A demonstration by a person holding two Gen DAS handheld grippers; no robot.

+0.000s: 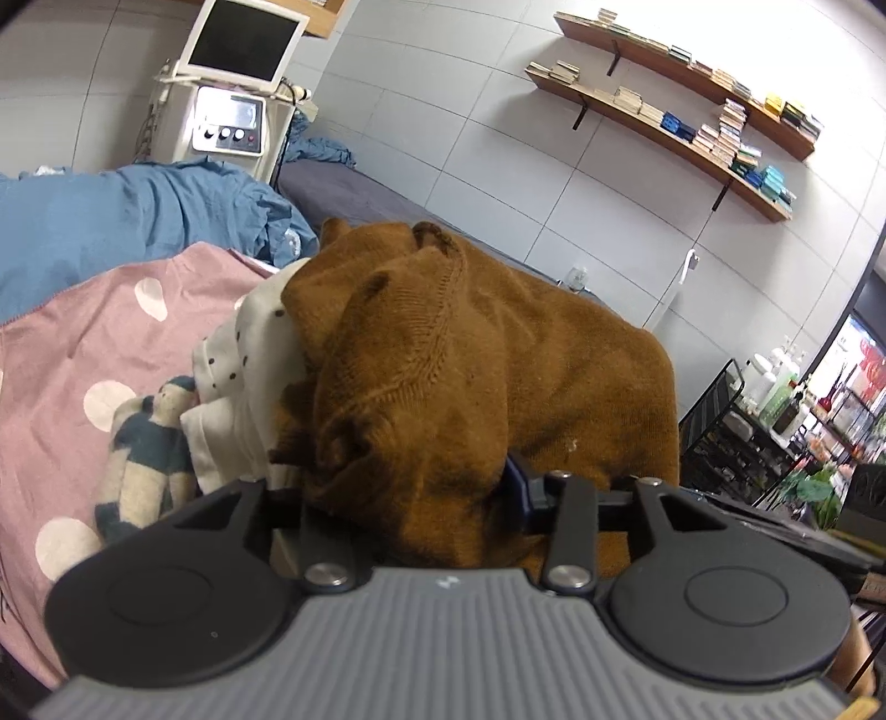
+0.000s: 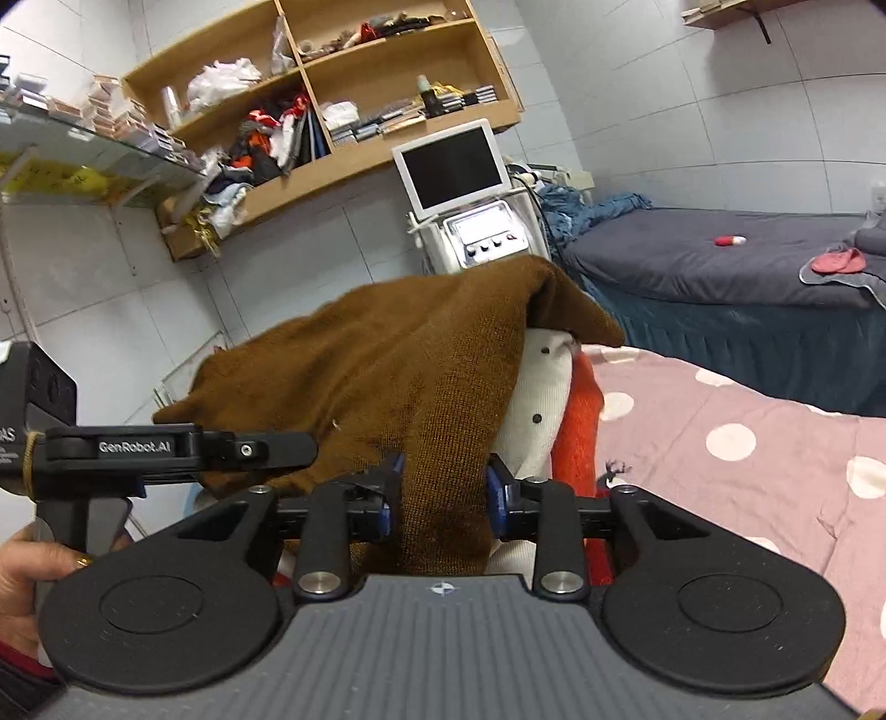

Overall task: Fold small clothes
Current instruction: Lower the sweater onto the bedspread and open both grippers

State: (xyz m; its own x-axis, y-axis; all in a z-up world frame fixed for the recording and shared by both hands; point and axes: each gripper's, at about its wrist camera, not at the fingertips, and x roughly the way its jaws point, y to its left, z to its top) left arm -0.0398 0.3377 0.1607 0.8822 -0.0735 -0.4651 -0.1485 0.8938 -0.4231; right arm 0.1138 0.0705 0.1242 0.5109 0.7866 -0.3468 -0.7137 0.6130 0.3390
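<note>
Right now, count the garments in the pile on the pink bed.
4 visible: brown sweater on top, white dotted garment under it, orange knit beside that, blue-and-cream knit at the pile's edge. More may be hidden.

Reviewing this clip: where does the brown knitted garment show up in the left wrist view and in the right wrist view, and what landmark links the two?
Left wrist view: the brown knitted garment fills the centre, bunched, reaching down to the left gripper.
Right wrist view: it drapes across the centre, a strip hanging between the right gripper's fingers.
Shared landmark: the white machine with a dark screen at the back wall.
</note>
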